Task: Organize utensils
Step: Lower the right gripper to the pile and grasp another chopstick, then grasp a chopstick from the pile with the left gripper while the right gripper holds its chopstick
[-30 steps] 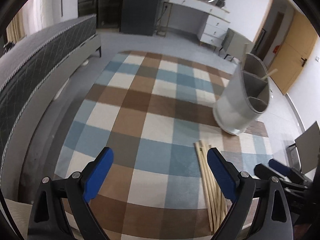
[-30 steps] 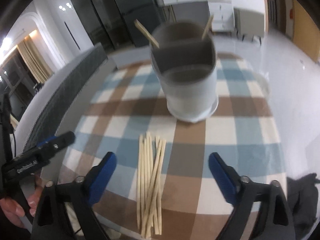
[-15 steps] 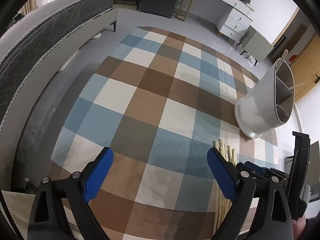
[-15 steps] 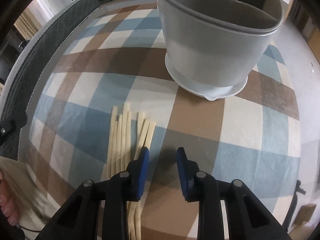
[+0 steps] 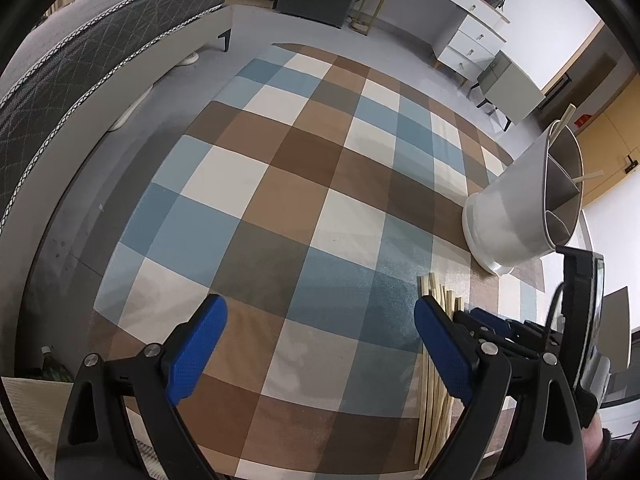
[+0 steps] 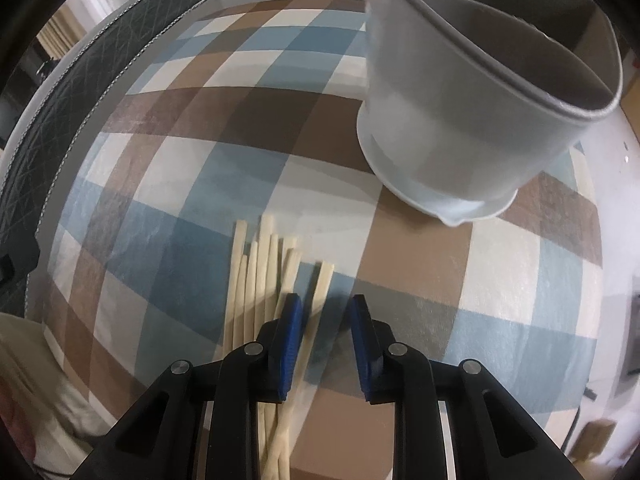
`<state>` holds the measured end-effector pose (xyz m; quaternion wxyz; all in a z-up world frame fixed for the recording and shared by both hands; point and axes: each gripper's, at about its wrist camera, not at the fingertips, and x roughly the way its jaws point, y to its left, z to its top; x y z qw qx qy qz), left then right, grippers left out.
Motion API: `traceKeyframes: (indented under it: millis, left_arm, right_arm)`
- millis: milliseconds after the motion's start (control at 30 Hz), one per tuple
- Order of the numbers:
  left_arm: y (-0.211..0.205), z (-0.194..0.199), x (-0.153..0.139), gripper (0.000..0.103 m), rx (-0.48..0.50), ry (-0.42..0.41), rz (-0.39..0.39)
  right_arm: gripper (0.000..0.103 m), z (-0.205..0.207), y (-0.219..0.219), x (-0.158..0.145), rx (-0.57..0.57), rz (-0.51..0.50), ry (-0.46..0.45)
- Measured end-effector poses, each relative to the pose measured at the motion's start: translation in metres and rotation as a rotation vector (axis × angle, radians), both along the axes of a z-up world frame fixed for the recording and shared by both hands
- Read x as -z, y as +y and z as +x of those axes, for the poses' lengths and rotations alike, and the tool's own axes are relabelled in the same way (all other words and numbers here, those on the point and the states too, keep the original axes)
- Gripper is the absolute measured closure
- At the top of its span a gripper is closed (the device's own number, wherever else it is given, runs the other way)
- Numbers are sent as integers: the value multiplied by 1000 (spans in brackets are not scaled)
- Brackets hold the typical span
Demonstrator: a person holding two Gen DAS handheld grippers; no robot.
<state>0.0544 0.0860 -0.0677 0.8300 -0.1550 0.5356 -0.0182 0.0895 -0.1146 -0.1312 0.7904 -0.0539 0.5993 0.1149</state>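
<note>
Several pale wooden chopsticks [image 6: 260, 272] lie in a loose bundle on the checked tablecloth [image 6: 160, 184]. My right gripper [image 6: 326, 302] points down at them with its jaws narrowed. One chopstick [image 6: 323, 280] lies in the gap beside the left pad, and the pads do not press on it. The grey divided utensil holder [image 6: 460, 120] stands just beyond. In the left wrist view my left gripper [image 5: 320, 312] hangs wide open over bare cloth, holding nothing. To its right are the chopsticks [image 5: 434, 384], the right gripper [image 5: 486, 318] and the holder [image 5: 508, 220], which has chopsticks [image 5: 566, 114] sticking out.
A grey quilted bed [image 5: 60, 80] runs along the left. A white dresser [image 5: 460, 32] stands at the far wall. A bottle [image 5: 50, 360] sits off the table's left edge. The holder's base is a short way beyond the chopstick tips.
My right gripper came down close to the chopsticks and its jaws narrowed from wide apart; one chopstick now lies between them. The left gripper tipped down a little and stayed open.
</note>
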Motion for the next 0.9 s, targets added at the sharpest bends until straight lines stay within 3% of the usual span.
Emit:
traceKeyframes:
  millis: [200, 233, 300, 367, 500, 733, 900]
  left_arm:
    - [1, 0, 0, 11, 3, 1, 0]
    - [0, 0, 0, 11, 9, 1, 2]
    - [-1, 0, 2, 11, 16, 2, 10]
    - [-2, 0, 3, 11, 22, 2, 12]
    - [-8, -3, 2, 11, 43, -22, 67]
    - [-30, -8, 3, 11, 137, -43, 42]
    - [-58, -15, -5, 11, 242, -78, 66]
  right_arm:
    - [77, 5, 4, 0, 12, -6, -18]
    - [80, 6, 3, 0, 22, -3, -21]
    - [96, 7, 2, 1, 35, 14, -31]
    - [97, 4, -5, -1, 56, 33, -42]
    - [98, -5, -22, -14, 107, 117, -106]
    - [97, -34, -67, -56, 198, 287, -251]
    - [97, -50, -101, -79, 268, 400, -361]
